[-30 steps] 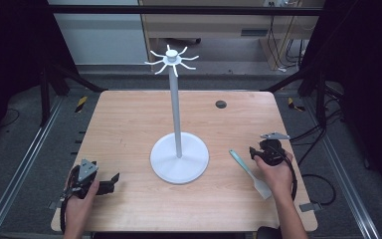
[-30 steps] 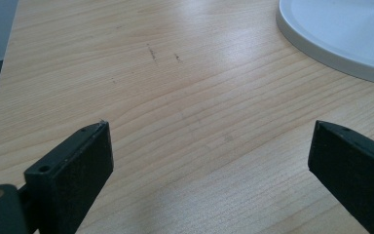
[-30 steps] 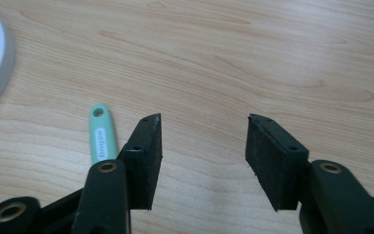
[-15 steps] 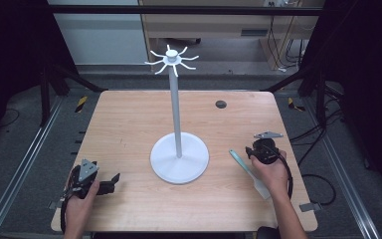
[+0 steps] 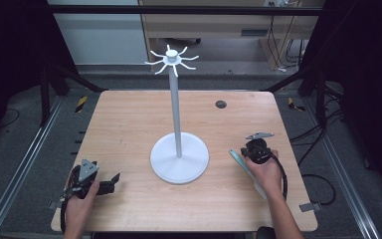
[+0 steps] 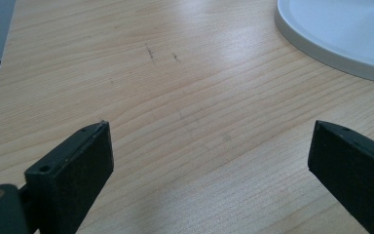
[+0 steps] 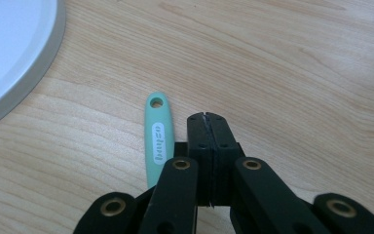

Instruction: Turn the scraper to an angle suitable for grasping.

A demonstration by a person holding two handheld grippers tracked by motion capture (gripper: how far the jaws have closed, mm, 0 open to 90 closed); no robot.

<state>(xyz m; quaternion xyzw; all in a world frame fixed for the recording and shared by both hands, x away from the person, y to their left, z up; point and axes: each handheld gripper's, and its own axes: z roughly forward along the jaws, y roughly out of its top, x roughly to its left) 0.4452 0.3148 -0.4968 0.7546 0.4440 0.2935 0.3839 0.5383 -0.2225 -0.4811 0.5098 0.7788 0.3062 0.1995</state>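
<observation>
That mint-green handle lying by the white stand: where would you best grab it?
Probably across the narrow sides of the mint-green handle, just below its hanging hole, coming straight down from above. It lies flat on the table, so only its two long edges offer the jaws a hold.

Bare table [image 5: 129, 124] lies open all round; only the white stand [image 5: 179, 158] blocks the centre.

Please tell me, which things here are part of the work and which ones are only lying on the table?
Part of the work:
- green handle
- white stand
- right gripper, shut beside the handle

Only lying there:
- dark round spot in the table
</observation>
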